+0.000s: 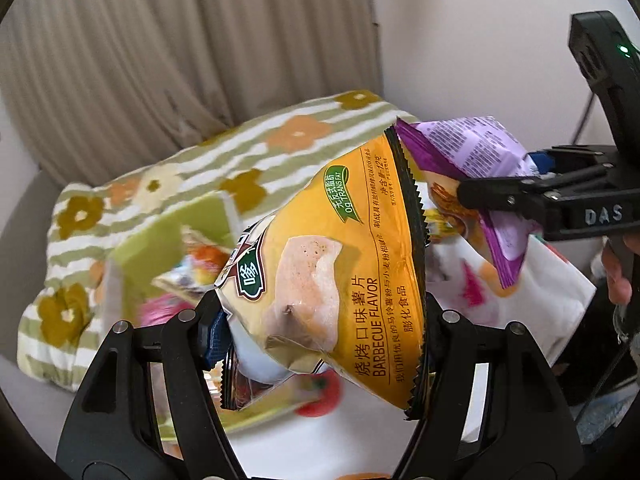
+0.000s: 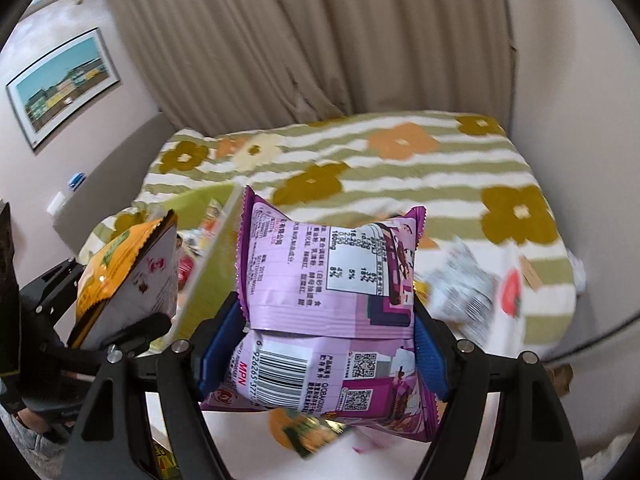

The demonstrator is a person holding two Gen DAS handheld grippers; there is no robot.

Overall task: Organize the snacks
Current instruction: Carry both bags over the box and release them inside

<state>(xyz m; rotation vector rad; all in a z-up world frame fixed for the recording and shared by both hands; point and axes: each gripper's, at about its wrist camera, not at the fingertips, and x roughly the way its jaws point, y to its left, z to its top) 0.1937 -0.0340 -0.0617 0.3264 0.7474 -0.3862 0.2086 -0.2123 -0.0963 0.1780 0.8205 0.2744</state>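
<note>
My left gripper (image 1: 320,332) is shut on a yellow barbecue-flavour chip bag (image 1: 336,272), held up in the air and tilted. The same yellow bag (image 2: 120,268) shows at the left of the right wrist view. My right gripper (image 2: 328,344) is shut on a purple snack bag (image 2: 320,304), its back with barcode and nutrition table facing the camera. In the left wrist view the purple bag (image 1: 472,160) hangs at the right, clamped in the other gripper's black fingers (image 1: 492,192). A green box (image 1: 168,240) with several blurred snack packets lies below, left of both bags.
A striped flower-pattern blanket (image 2: 400,168) covers the surface behind. Beige curtains (image 2: 280,40) hang at the back, a framed picture (image 2: 60,84) on the left wall. A silver packet (image 2: 460,284) and loose snacks lie on a white patterned cloth (image 1: 520,280). A hand (image 1: 616,272) shows at the right edge.
</note>
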